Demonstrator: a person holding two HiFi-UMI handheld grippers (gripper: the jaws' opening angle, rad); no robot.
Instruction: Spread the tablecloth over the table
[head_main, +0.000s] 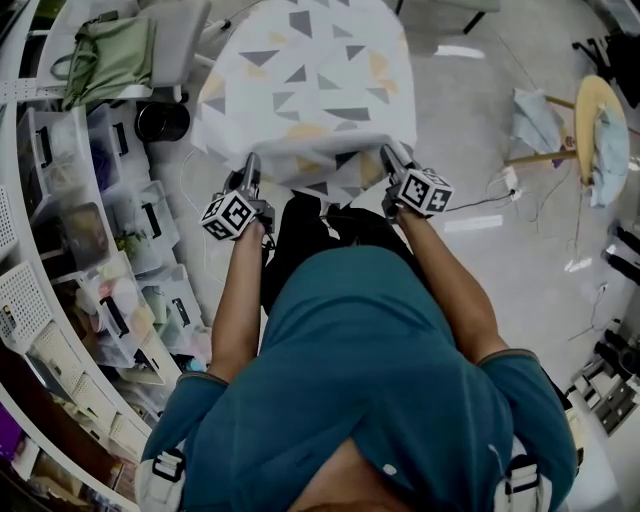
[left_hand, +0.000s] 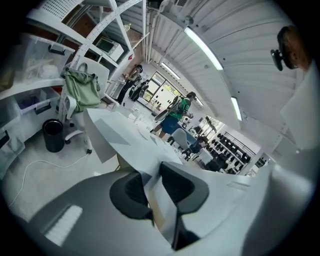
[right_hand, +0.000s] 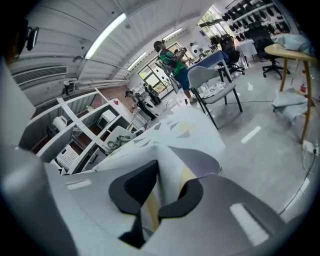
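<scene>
Both forearms are extending forward, side by side. The left tongs (head_main: 250, 165) and right tongs (head_main: 392, 158) are pointing slightly downward at the near corners of the tablecloth (head_main: 310, 90). Each pair of tongs is pinching a fold of its hem, nearly closed on the fabric. The cloth is lying draped over the table, its near edge hanging.

Only the left gripper view is showing a table leg (left_hand: 119, 161) under the cloth, with a black bin (left_hand: 52, 135) beyond. The right gripper view is showing a grey chair (right_hand: 212, 82) and people in the distance.

Shelving (head_main: 60, 250) is lining the left side of the pale floor (head_main: 470, 130).
</scene>
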